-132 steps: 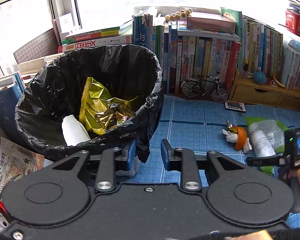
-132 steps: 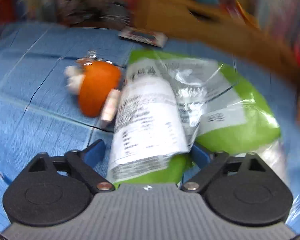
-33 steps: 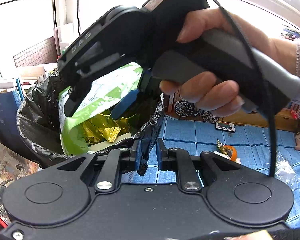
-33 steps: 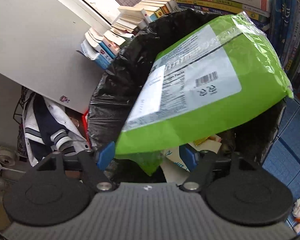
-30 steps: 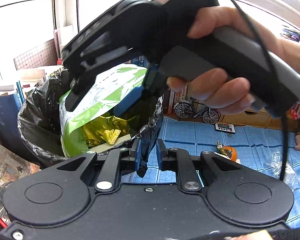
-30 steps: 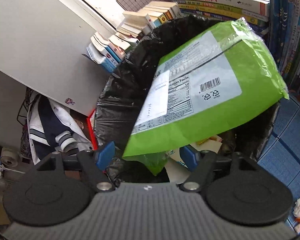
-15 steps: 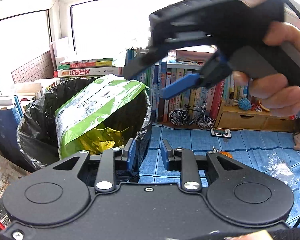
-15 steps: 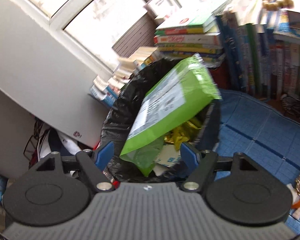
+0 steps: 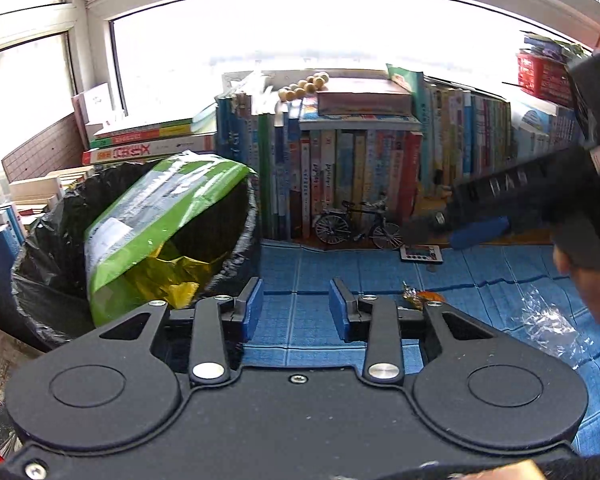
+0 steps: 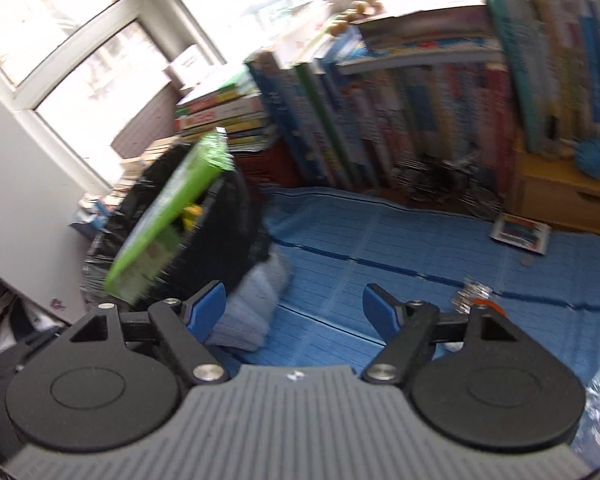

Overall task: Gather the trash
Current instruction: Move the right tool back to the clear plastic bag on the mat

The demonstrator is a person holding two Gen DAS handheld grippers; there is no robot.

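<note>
- A blue mat (image 9: 480, 280) covers the floor in front of a long row of upright books (image 9: 364, 168) under a bright window.
- A waste bin lined with a black bag (image 9: 40, 248) stands at the mat's left edge, beside stacked books.
- A green snack bag (image 9: 160, 216) lies tilted across the bin's mouth, its top corner above the rim, resting on gold foil wrapping (image 9: 168, 280).
- The right gripper (image 10: 294, 306) hangs over the mat, jaws spread wide and empty; the view is blurred.
- The left gripper (image 9: 295, 308) sits near the bin, jaws apart, holding nothing.
- Clear plastic wrap (image 9: 548, 324) lies crumpled on the mat at right.
- An orange scrap (image 9: 424, 296) lies on the mat, near the wrap.
</note>
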